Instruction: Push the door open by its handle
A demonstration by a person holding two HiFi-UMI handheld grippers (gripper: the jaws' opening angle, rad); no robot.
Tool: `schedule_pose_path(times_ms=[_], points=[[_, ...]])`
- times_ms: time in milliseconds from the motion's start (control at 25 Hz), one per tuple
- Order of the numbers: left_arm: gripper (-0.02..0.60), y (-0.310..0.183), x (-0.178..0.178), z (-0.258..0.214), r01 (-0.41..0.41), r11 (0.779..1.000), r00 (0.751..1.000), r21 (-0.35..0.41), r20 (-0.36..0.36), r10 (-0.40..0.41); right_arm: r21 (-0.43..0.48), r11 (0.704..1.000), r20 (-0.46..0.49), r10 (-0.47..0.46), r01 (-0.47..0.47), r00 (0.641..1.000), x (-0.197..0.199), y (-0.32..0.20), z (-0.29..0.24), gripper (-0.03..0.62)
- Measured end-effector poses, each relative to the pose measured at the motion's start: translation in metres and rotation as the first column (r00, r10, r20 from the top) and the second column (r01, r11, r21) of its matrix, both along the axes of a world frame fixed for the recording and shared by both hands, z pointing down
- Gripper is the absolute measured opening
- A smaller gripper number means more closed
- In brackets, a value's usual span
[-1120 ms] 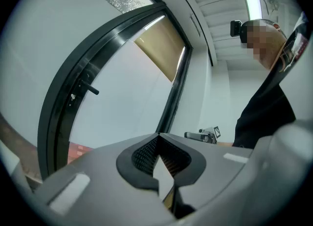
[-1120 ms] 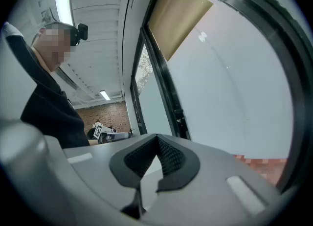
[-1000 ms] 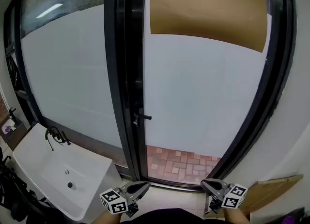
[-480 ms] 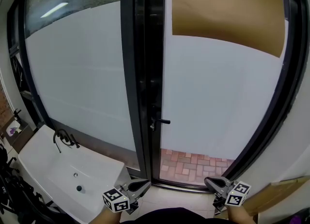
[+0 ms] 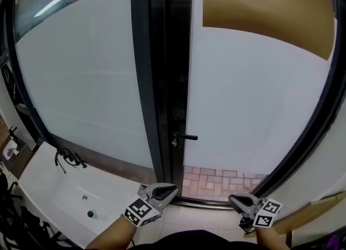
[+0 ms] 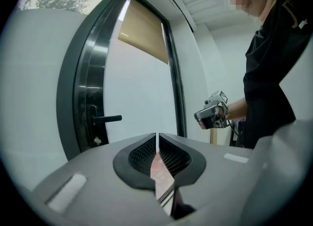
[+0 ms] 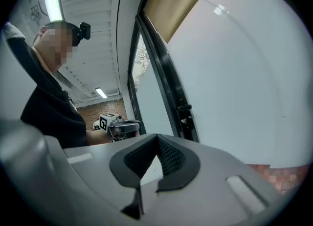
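The black-framed door with frosted glass [image 5: 254,113] stands shut straight ahead. Its black lever handle [image 5: 185,136] sticks out to the right from the frame; it also shows in the left gripper view [image 6: 108,119] and the right gripper view [image 7: 185,107]. My left gripper [image 5: 168,190] is shut and empty, low in the head view, below and a little left of the handle and well apart from it. Its jaws meet at the tip [image 6: 156,134]. My right gripper [image 5: 233,199] hangs lower right, shut and empty [image 7: 156,136], and touches nothing.
A white sink [image 5: 48,189] with a black tap [image 5: 66,158] stands at the lower left under a fixed frosted pane. Brown paper [image 5: 265,11] covers the top of the door glass. Brick paving [image 5: 221,177] shows through the glass's clear bottom strip. A wooden board [image 5: 319,206] leans at the right.
The door and handle have grown nearer in the head view. My left gripper has moved forward and right towards the door and rolled. The right gripper has moved forward with it.
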State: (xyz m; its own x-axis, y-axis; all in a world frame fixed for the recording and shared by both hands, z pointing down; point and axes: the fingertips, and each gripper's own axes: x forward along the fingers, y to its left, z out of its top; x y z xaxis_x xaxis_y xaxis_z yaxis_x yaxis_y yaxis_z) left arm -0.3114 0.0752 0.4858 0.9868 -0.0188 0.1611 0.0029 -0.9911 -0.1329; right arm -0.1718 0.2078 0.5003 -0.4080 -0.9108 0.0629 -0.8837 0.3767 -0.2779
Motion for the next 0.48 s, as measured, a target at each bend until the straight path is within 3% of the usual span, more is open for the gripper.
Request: schedule_pose_path(times_ms=[160,280,400,480], points=[[0.006,-0.040,0.077,-0.021,0.042,0.994,0.999,0.099,0.016,-0.044,0.045,0.998,0.006,-0.033,0.032,0.999,0.058,-0.026,-0.016,0.000],[0.021,-0.089,0.144,-0.058,0.135,0.975,0.988,0.176,0.050,-0.146,0.072,0.988,-0.040,-0.138,0.140,0.990,0.115,-0.066,-0.047,0.000],[0.055,-0.131,0.190,-0.066,0.185,0.928,0.952,0.324,0.176,-0.251,0.060,0.964,-0.084,-0.255,0.261,0.963,0.157,-0.107,-0.054,0.000],[0.081,-0.147,0.209,-0.047,0.121,0.873,0.905,0.472,0.308,-0.292,0.073,0.942,-0.083,-0.323,0.329,0.943,0.169,-0.124,-0.047,0.000]])
